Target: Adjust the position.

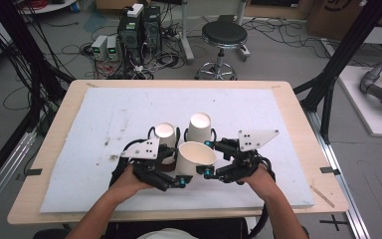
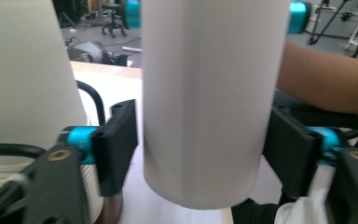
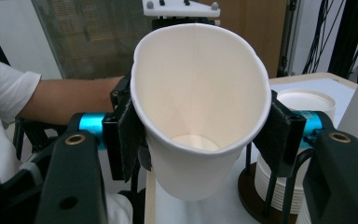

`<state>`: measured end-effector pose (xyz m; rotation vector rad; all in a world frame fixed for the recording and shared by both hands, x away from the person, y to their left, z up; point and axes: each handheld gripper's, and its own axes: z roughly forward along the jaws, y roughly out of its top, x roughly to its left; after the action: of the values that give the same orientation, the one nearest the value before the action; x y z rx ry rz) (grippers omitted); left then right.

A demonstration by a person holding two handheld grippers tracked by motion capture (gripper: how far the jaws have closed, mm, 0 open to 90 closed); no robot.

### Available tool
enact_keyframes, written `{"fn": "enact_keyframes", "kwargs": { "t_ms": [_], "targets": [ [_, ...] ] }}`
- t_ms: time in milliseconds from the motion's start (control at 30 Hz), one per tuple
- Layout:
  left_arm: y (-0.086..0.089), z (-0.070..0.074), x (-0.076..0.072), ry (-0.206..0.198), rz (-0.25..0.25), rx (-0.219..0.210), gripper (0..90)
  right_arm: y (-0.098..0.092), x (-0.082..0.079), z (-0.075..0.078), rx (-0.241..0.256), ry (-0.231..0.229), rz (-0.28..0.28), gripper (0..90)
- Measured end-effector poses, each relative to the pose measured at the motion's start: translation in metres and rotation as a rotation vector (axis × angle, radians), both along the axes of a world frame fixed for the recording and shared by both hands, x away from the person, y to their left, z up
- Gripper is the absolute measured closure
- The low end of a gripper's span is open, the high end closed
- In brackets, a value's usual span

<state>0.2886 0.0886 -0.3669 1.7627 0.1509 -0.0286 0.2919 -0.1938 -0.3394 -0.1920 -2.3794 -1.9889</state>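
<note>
Cup: a tall white paper cup [image 2: 209,93] stands up in the middle, very close to the camera.
Left gripper [image 2: 200,144]: its two black jaws sit one on each side of the cup, with a small gap on the left side.
Blue parts: shiny blue round pieces [image 2: 80,139] sit behind each jaw.
Stack: another white paper cup stack [image 2: 23,70] is at the left, in a black wire holder [image 2: 95,100].
Arm: a person's bare forearm [image 2: 326,77] reaches in from the right.
Table: light wooden table edge [image 2: 105,70] behind.
</note>
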Motion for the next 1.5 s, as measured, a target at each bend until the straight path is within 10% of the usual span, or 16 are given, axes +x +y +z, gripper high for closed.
{"fn": "enact_keyframes", "kwargs": {
  "t_ms": [300,500,867,1500],
  "targets": [
    [-0.0015,-0.001,-0.0011,-0.01,-0.026,0.01,36.6,0.0055,-0.0026,0.0012,-0.034,-0.014,0.005,39.1],
    [0.0018,0.0005,-0.0002,-0.009,-0.013,-0.022,35.9,0.0067,-0.0041,-0.0006,0.033,-0.005,-0.021,20.7],
    [0.0007,-0.0001,-0.0007,-0.003,-0.009,-0.023,35.8,0.0082,-0.0028,-0.002,0.022,-0.01,-0.023,36.2],
    [-0.0011,0.0009,-0.0024,-0.02,-0.02,0.011,36.6,0.0084,-0.0042,0.0022,-0.04,-0.031,-0.009,37.1]
  ]
}}
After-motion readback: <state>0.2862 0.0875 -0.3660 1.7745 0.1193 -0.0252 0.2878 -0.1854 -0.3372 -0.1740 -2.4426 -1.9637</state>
